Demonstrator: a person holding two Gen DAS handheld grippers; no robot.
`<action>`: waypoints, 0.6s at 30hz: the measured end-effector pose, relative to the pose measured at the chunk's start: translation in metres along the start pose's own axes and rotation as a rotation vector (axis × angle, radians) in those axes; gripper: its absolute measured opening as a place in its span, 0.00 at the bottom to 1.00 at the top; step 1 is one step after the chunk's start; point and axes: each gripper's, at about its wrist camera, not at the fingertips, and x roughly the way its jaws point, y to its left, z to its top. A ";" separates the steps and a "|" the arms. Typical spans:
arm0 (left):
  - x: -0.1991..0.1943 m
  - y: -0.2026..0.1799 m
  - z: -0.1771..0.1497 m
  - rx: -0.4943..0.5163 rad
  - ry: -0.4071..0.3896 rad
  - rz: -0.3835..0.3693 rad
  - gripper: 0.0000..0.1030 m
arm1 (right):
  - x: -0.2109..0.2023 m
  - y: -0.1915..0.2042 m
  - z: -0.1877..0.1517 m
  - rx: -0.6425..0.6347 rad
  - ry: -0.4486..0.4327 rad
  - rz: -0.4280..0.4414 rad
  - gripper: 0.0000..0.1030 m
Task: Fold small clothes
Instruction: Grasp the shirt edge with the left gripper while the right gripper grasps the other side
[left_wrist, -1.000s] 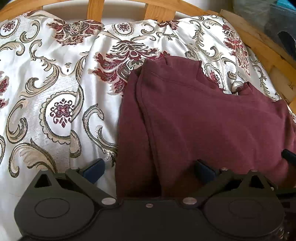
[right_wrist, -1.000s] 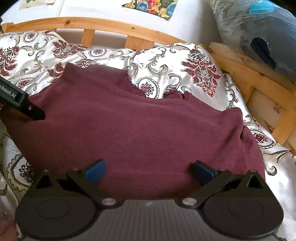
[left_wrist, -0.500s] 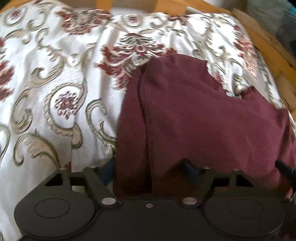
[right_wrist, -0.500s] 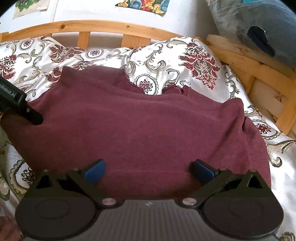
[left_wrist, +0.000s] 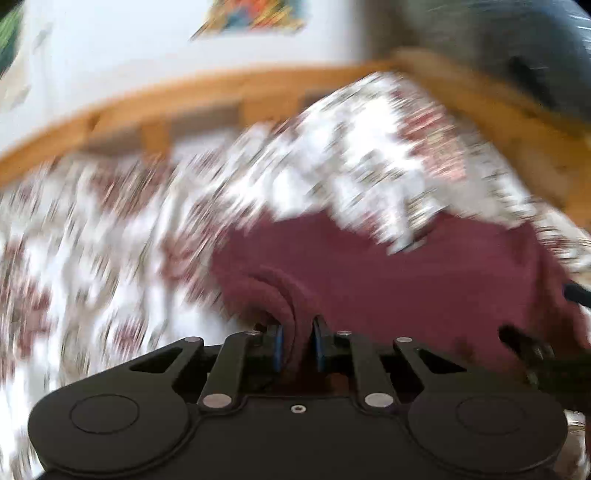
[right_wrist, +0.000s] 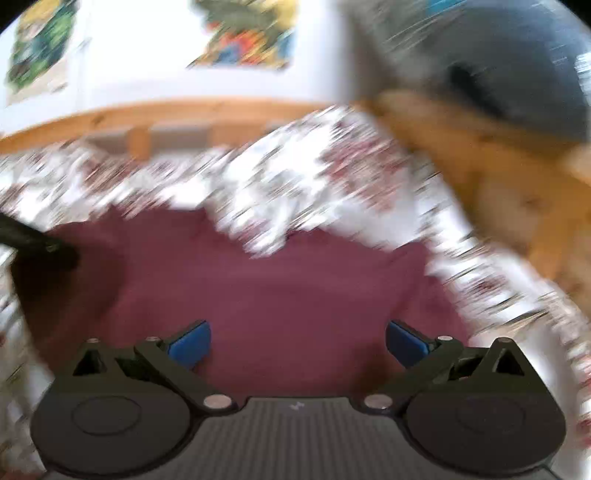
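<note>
Up close, the left wrist view is heavily blurred: the left tool pinches a bunched ridge of the maroon shirt, which lies on the floral bedspread below a wooden bed rail. Likely only some layers are caught, so the fold could skew.

Next, the right wrist view, equally blurred: the right tool stands wide over the shirt's near edge, gripping nothing. With one side unheld, lifting could drag the shirt crooked.
</note>
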 end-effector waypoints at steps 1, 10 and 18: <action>-0.007 -0.013 0.008 0.056 -0.037 -0.039 0.15 | 0.000 -0.012 0.002 0.018 -0.020 -0.037 1.00; -0.011 -0.135 0.008 0.441 -0.060 -0.353 0.12 | 0.011 -0.107 -0.003 0.156 -0.041 -0.235 1.00; -0.001 -0.138 -0.018 0.386 0.008 -0.398 0.29 | 0.009 -0.124 -0.009 0.228 -0.063 -0.165 1.00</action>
